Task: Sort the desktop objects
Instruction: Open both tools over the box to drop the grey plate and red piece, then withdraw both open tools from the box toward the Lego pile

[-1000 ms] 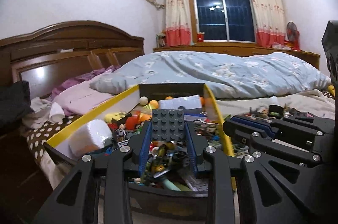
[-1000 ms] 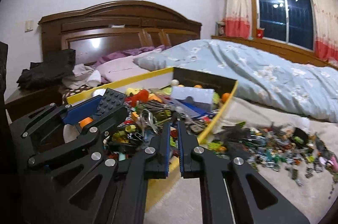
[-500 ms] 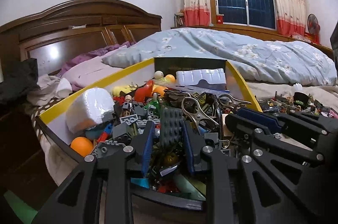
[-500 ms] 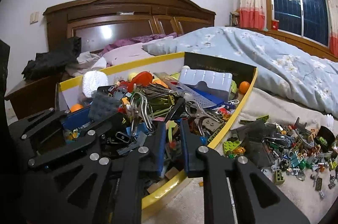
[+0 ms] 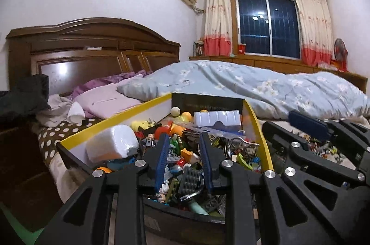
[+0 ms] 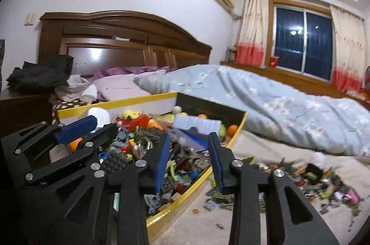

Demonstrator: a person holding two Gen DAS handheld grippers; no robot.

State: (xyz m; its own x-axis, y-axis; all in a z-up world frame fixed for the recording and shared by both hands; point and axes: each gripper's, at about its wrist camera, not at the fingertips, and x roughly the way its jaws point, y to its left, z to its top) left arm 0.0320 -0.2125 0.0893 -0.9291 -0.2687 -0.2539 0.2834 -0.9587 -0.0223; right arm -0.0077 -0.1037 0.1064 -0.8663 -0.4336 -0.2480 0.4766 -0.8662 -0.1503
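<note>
A yellow-rimmed box (image 5: 256,124) (image 6: 115,104) on the bed is full of small toys, bricks and clips. A dark grey studded brick (image 5: 192,178) (image 6: 114,161) lies loose among them near the front. My left gripper (image 5: 183,135) (image 6: 105,124) hovers over that end of the box, jaws apart with nothing between the pads. My right gripper (image 6: 189,136) (image 5: 281,120) is over the box's right rim, and its jaws are opening with nothing between them. A scatter of small pieces (image 6: 300,173) (image 5: 323,148) lies on the beige sheet to the right of the box.
Inside the box are a white foam block (image 5: 111,145), a ribbed white plastic tray (image 5: 217,117) and orange balls (image 6: 232,129). A blue flowered duvet (image 5: 254,87) is heaped behind it. The wooden headboard (image 5: 92,55) and dark clothes (image 6: 44,74) are at the left.
A second ago my left gripper held the grey studded brick between its pads; it now lies in the box. The right gripper's jaws went from nearly shut to apart.
</note>
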